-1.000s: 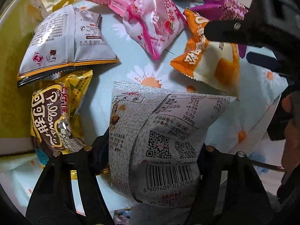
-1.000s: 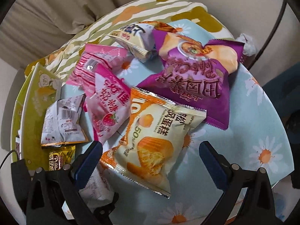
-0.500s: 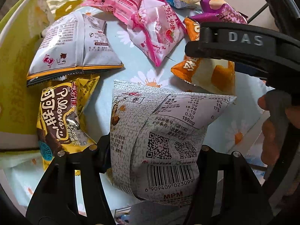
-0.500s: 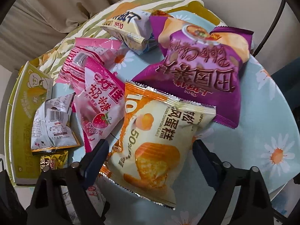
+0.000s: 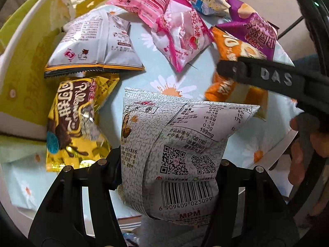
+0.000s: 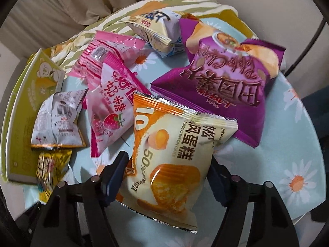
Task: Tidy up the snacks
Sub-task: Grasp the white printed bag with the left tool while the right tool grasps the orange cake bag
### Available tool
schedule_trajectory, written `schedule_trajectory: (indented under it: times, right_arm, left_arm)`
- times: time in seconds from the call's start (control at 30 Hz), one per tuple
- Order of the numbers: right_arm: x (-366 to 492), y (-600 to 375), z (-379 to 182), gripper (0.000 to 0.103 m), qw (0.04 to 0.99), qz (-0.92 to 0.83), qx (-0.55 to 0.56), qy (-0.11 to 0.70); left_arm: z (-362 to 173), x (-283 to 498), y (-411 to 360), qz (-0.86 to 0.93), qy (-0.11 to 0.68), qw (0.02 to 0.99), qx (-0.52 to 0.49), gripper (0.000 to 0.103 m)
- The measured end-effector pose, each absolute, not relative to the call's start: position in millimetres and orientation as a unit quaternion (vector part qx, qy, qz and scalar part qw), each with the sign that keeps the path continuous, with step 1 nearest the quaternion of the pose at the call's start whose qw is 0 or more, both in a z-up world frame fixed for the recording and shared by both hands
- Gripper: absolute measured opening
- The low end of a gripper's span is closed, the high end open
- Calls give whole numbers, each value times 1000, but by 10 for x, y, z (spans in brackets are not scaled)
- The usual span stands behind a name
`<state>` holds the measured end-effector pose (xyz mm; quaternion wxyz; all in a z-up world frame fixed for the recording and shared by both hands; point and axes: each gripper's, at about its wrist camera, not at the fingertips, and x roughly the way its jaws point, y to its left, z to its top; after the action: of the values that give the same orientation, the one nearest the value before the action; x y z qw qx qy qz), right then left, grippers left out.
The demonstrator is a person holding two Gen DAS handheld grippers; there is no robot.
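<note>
My left gripper (image 5: 168, 164) is shut on a grey corn-roll packet (image 5: 176, 148) with a barcode, held above the table. My right gripper (image 6: 168, 168) has closed on the orange chiffon-cake packet (image 6: 174, 156), its jaws touching both sides. That orange packet also shows in the left wrist view (image 5: 232, 82), partly behind the right gripper's black arm. On the daisy-print tablecloth (image 6: 287, 164) lie a purple chip bag (image 6: 230, 76), pink strawberry candy bags (image 6: 111, 111), a white packet (image 6: 57, 123), a yellow cocoa packet (image 5: 74, 121) and a small white-blue packet (image 6: 156, 30).
A yellow-green box (image 6: 26, 107) stands along the table's left edge. A striped cushion (image 6: 115, 14) lies behind the table. The table's rim curves at the right, with a dark metal frame beyond it.
My right gripper moved forward and closed its jaws onto the orange cake packet. My left gripper kept its hold on the grey packet and drifted slightly.
</note>
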<state>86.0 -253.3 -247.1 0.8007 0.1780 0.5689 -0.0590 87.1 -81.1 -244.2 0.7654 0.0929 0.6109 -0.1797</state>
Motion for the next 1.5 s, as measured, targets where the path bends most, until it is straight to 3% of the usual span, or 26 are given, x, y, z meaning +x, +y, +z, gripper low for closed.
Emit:
schedule_trajectory:
  times: [0.33, 0.73, 1.2, 1.5]
  right_arm:
    - [602, -2713, -2041, 68, 828, -14, 156, 538]
    - [717, -2880, -1272, 68, 871, 72, 112, 473]
    - [1327, -1956, -702, 68, 880, 192, 100, 423]
    - [1995, -1075, -695, 68, 876, 205, 102, 425]
  left_arm:
    - [-2081, 735, -998, -151, 586, 793, 73, 59]
    - [-1195, 872, -1053, -93, 520, 849, 10, 59]
    - [-478, 1524, 203, -8, 452, 892, -32, 59]
    - [-508, 2351, 1227, 6, 459, 888, -35, 59]
